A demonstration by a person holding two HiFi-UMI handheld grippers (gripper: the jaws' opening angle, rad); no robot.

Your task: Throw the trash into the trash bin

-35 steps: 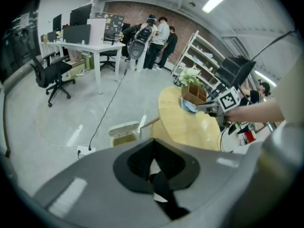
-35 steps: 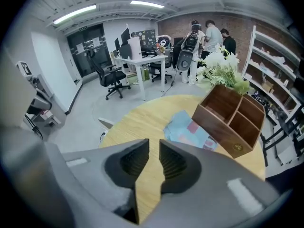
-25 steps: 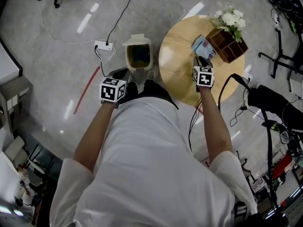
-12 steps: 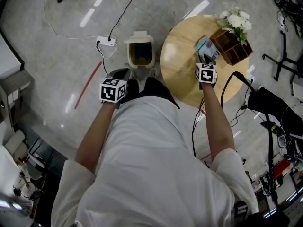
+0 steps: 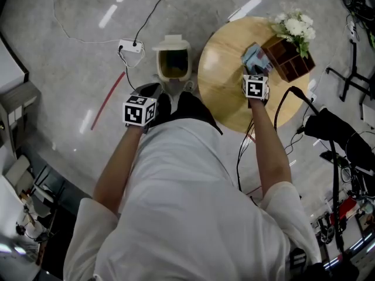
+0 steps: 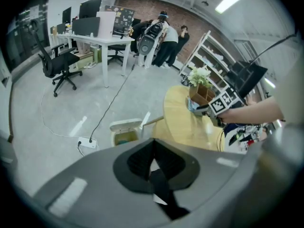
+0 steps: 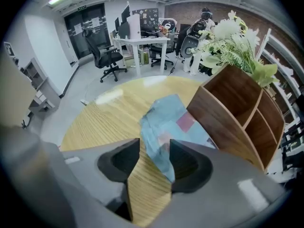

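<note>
Now, head view: you are at the pick-up step. Your right gripper (image 5: 255,70) hangs over the blue wrapper (image 5: 252,54) on the round surface (image 5: 220,81), beside the wooden box (image 5: 288,60). The trash bin (image 5: 173,65) waits on the floor.
Left gripper view: your left gripper (image 6: 153,163) has its jaws together, empty.
Right gripper view: jaws apart, just been opening; the wrapper's crumpled corner lies between them, unpressed.
Next move: probably lower, then close on that thin corner.

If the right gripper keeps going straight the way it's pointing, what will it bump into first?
Most likely the blue wrapper, lying on the round wooden table between the jaws of the right gripper, which have just been opening. The table is right beneath it.
</note>
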